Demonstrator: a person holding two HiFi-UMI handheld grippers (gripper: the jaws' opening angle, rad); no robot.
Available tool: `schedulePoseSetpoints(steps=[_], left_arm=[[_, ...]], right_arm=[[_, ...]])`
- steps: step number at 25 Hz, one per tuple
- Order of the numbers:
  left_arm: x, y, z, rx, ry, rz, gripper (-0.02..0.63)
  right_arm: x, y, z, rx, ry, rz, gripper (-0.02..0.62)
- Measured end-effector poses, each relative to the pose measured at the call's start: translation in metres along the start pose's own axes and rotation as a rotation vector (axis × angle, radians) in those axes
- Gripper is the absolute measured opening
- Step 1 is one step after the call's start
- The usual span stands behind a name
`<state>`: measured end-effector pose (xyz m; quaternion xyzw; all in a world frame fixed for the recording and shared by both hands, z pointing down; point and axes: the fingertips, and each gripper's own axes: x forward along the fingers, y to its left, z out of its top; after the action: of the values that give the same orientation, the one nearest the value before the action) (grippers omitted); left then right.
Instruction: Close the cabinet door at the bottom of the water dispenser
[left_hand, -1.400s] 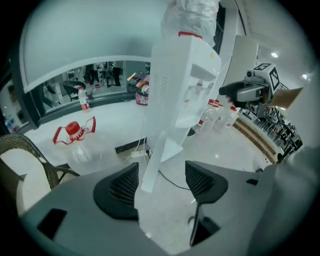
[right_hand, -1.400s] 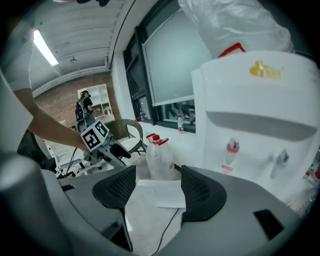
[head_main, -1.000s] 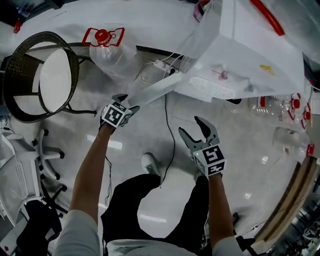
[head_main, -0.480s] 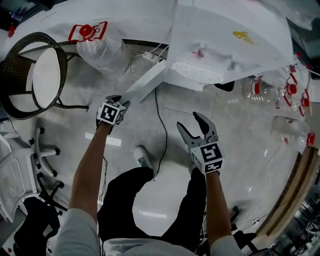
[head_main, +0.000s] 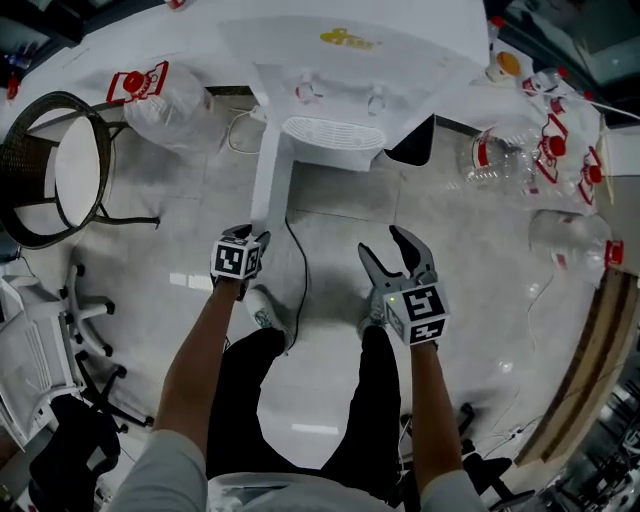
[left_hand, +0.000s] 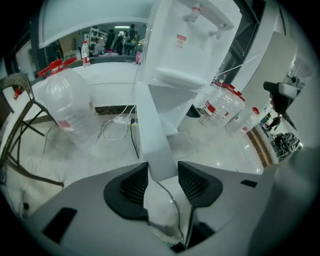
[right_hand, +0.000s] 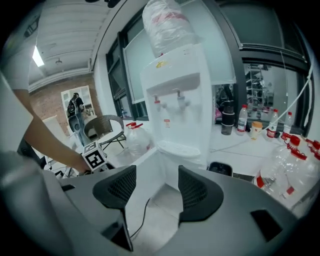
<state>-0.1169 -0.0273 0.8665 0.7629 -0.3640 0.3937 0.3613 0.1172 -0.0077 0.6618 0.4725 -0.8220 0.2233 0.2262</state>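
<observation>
- Head view: the white water dispenser (head_main: 350, 60) stands at the top of the frame. Its bottom cabinet door (head_main: 268, 180) is swung out toward the person, standing roughly square to the front. The left gripper (head_main: 255, 235) is at the door's free edge. The right gripper (head_main: 380, 243) hovers over the floor (head_main: 480, 300), well apart from the door, with its jaws spread. A wicker chair (head_main: 40, 160) sits far left, and a water jug (head_main: 160, 95) lies beside the dispenser.
- Left gripper view: the jaws are closing on the door's free edge, which fills the gap between the two pads and touches both. The door runs straight back to the dispenser base, with a black cable (left_hand: 134, 142) on the floor beside it.
- Right gripper view: the jaws stand apart and grip nothing. The door and dispenser show beyond them, with a bottle (right_hand: 167, 22) upended on top of the dispenser.
</observation>
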Motion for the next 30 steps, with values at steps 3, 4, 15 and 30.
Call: schedulePoseSetpoints(steps=[3, 4, 15, 30], left_arm=[[0.016, -0.037, 0.012, -0.117, -0.021, 0.004, 0.219], [0.021, -0.049, 0.017, -0.153, -0.031, 0.005, 0.223], [0.076, -0.166, 0.097, -0.394, -0.234, -0.048, 0.217], [0.154, -0.191, 0.219, -0.449, -0.422, -0.090, 0.230]], right_arm=[[-0.017, -0.022, -0.009, -0.008, 0.025, 0.009, 0.287], [-0.024, -0.030, -0.013, -0.009, 0.032, 0.008, 0.287], [-0.085, -0.133, -0.039, 0.063, -0.005, -0.028, 0.287], [-0.106, -0.228, -0.064, 0.139, -0.036, -0.062, 0.287]])
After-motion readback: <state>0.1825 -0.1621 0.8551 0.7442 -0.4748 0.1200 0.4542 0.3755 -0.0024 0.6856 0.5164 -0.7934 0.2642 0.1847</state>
